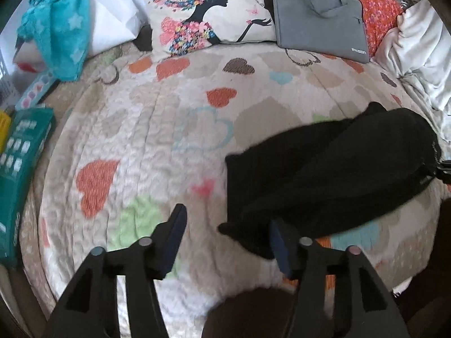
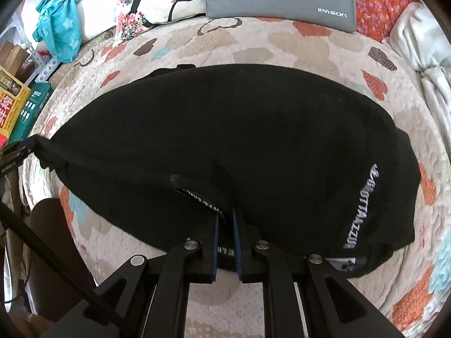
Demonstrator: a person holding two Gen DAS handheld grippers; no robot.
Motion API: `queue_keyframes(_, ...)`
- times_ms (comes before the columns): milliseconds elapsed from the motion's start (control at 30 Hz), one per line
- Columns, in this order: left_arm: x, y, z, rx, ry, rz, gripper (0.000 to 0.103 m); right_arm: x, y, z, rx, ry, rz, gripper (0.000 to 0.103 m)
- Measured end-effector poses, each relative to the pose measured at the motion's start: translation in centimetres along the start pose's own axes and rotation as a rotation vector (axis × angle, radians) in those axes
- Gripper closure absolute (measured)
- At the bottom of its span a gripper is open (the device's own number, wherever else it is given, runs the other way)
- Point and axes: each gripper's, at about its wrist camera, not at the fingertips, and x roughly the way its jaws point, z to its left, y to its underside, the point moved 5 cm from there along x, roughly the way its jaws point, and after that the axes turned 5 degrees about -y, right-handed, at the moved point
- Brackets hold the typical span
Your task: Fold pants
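The black pants (image 2: 225, 140) lie folded in a thick bundle on the heart-print quilt (image 2: 282, 42), with white lettering along the right edge. My right gripper (image 2: 225, 222) is shut on the waistband at the bundle's near edge. In the left wrist view the pants (image 1: 324, 174) lie to the right on the quilt (image 1: 141, 129). My left gripper (image 1: 228, 219) is open and empty, with its right finger next to the near corner of the pants. The other gripper's tip shows at the left edge of the right wrist view (image 2: 17, 152), against the pants' left end.
At the head of the bed are a silhouette-print pillow (image 1: 208, 11), a grey laptop bag (image 1: 321, 14), a teal cloth (image 1: 59, 22) and a white blanket (image 1: 422, 45). Teal and yellow boxes (image 1: 19, 169) line the left edge.
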Motion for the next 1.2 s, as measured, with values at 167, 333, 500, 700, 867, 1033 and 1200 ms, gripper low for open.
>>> queue_keyframes(167,-1.3,2.7,1.4,-0.036,0.002,0.023,0.039,-0.4,1.5,0.4,-0.071,0.048,0.074,0.093)
queue_keyframes(333,-1.2,3.7,1.4,-0.057,0.006,0.038,0.037,-2.1,2.3,1.3,-0.132,0.098,0.117,0.093)
queue_keyframes(500,-1.0,5.0,0.9,-0.057,0.024,0.065,0.037,-3.7,-0.9,5.6,-0.167,-0.033,0.043,0.072)
queue_keyframes(700,-2.6,7.7,1.3,-0.067,0.019,0.086,0.037,-0.4,-6.3,16.0,-0.314,-0.249,0.034,0.067)
queue_keyframes(867,-3.6,10.0,5.0,-0.2,-0.007,0.088,0.037,5.4,-8.4,24.8,-0.419,-0.358,0.114,0.067)
queue_keyframes(1033,-4.2,11.1,8.2,-0.364,-0.008,0.046,0.037,10.2,-6.2,28.9,-0.501,-0.368,0.225,0.068)
queue_keyframes(1200,-4.5,10.9,9.5,-0.459,0.043,-0.006,0.037,10.0,-4.2,31.1,-0.669,-0.297,0.196,0.059)
